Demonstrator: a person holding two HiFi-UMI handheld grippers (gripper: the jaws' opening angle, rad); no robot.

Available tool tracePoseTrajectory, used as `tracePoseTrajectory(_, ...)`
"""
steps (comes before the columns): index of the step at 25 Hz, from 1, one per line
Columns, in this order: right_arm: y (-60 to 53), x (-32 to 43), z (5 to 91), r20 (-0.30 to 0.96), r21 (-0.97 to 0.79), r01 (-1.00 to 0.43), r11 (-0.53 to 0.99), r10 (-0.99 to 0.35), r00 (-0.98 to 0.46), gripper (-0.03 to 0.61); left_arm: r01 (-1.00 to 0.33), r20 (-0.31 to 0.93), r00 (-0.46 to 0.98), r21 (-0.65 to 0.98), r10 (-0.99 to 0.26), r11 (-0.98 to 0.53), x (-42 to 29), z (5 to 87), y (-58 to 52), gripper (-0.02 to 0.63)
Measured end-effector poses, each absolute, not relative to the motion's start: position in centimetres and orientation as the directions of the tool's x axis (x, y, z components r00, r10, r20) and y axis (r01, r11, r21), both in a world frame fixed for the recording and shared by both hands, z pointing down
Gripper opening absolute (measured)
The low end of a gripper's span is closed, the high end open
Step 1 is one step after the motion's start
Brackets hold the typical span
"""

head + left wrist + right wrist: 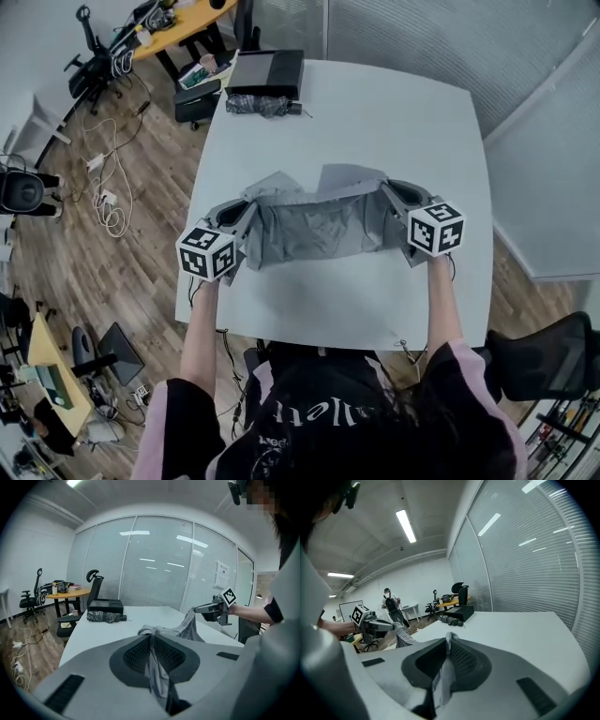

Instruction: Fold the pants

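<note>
"So, where were the pants (pixel 314 230) on the table (pixel 375 112)?"

"Across the table's near half. They were grey and crumpled, stretched sideways between the two grippers. Both ends were raised off the tabletop, and the middle sagged onto it in loose folds."

"What was the left gripper (pixel 151 641) doing?"

"It was towards the table's left edge, with its jaws pressed together on a fold of the grey cloth. The fabric ran down between the ribbed pads."

"And the right gripper (pixel 447 645)?"

"Much the same, towards the table's right side. Its jaws were clamped on another fold of the pants, with a strip of cloth caught between the pads."

"Was anything else on the table?"

"A black box (pixel 265 72) sat at the far left corner. A dark plaid bundle (pixel 261 105) lay just in front of it, well apart from the pants."

"And off the table?"

"A black office chair (pixel 548 356) stood beside the near right corner. White cables (pixel 108 202) trailed over the wooden floor (pixel 141 272) off the table's left side."
</note>
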State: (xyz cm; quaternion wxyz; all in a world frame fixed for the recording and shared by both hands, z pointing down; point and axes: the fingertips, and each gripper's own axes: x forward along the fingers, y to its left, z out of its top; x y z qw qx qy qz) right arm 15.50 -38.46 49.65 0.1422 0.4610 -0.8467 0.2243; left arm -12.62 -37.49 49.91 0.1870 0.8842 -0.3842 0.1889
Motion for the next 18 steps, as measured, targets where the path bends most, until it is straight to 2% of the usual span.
tracePoseTrajectory(9,-45.7,15.3,58.5,0.584,-0.271,-0.872,0.408,-0.65,-0.486,0.038,-0.752,0.621,0.583,0.169,-0.524,-0.637,-12.9,58.7,-43.2,0.049)
tracePoseTrajectory(18,-44.2,15.4,64.9,0.675,-0.325,-0.885,0.334,-0.573,-0.464,0.04,-0.769,0.711,0.56,0.256,-0.425,-0.585,-13.2,65.0,-41.9,0.049)
